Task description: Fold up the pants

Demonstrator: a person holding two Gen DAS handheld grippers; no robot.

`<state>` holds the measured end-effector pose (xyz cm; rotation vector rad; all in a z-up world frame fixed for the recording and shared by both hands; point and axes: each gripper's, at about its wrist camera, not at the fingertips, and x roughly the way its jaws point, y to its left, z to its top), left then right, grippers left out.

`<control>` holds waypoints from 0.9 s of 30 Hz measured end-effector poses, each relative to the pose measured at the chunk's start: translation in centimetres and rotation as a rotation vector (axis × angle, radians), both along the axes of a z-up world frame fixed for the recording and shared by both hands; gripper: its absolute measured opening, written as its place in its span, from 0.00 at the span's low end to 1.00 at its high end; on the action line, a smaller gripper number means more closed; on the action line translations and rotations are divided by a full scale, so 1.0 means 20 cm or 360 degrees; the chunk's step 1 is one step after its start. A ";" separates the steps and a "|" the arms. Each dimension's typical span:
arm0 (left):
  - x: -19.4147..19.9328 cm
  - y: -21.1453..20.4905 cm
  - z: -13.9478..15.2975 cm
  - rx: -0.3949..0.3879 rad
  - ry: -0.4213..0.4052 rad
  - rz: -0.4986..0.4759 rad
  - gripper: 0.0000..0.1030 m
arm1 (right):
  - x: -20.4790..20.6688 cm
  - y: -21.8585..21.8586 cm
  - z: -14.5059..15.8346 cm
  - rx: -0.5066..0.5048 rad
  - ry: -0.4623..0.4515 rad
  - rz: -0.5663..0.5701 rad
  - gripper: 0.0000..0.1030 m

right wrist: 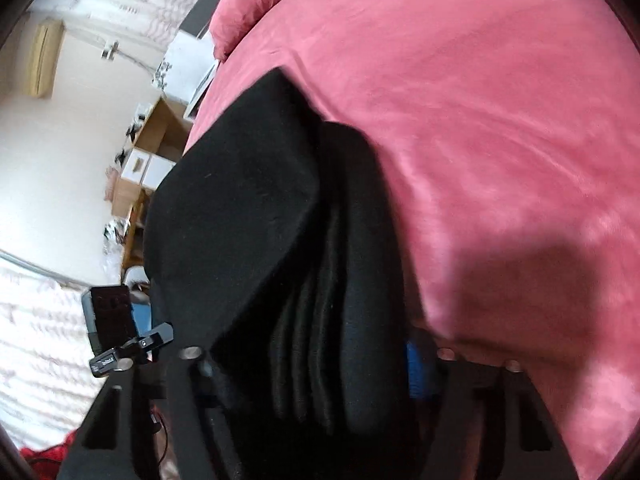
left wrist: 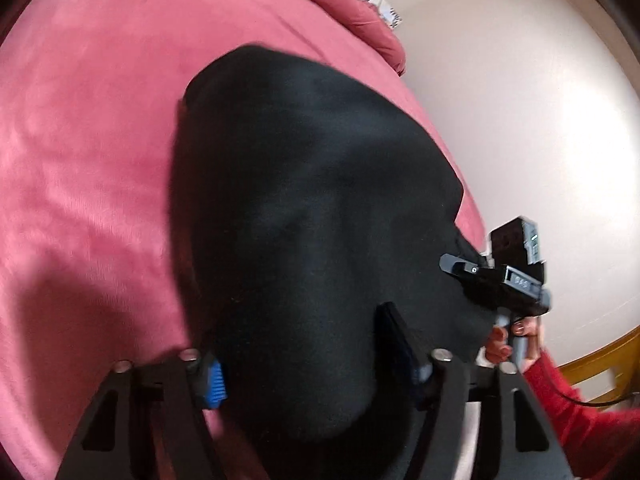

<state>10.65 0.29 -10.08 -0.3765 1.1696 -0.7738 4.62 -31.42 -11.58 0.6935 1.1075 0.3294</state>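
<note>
One pair of black pants [left wrist: 316, 216] lies folded into a thick bundle on the bed, on the one pink bedcover [left wrist: 88, 152], close to the edge of the bed. In the right wrist view several stacked layers of the cloth show at the near end, about four or five folds.

There are two claws. The left claw [left wrist: 316, 372] has the near end of the pants between its two fingers; its blue pad [left wrist: 214, 384] on the left stands just beside the cloth, and I cannot tell if the pads press on it. The right claw [right wrist: 316, 376] also has the bundle between its fingers, and a grip cannot be told there either.

In the left wrist view one hand [left wrist: 510, 340] with a red sleeve [left wrist: 576, 420] holds the handle of the right claw. One pink pillow [left wrist: 360, 4] lies at the far end of the bed.
</note>
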 end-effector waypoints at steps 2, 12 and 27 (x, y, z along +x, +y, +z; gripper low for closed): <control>-0.04 -0.01 0.08 0.0026 -0.0086 -0.0001 0.47 | 0.00 0.02 0.06 -0.0024 -0.0049 0.0019 0.51; 0.06 0.06 0.42 0.0056 -0.0410 0.0095 0.43 | 0.26 0.12 0.36 0.0085 -0.0397 0.0030 0.46; 0.68 0.16 0.39 0.0285 -0.0475 0.0206 0.43 | 1.05 0.29 0.23 0.0063 -0.0450 0.0018 0.45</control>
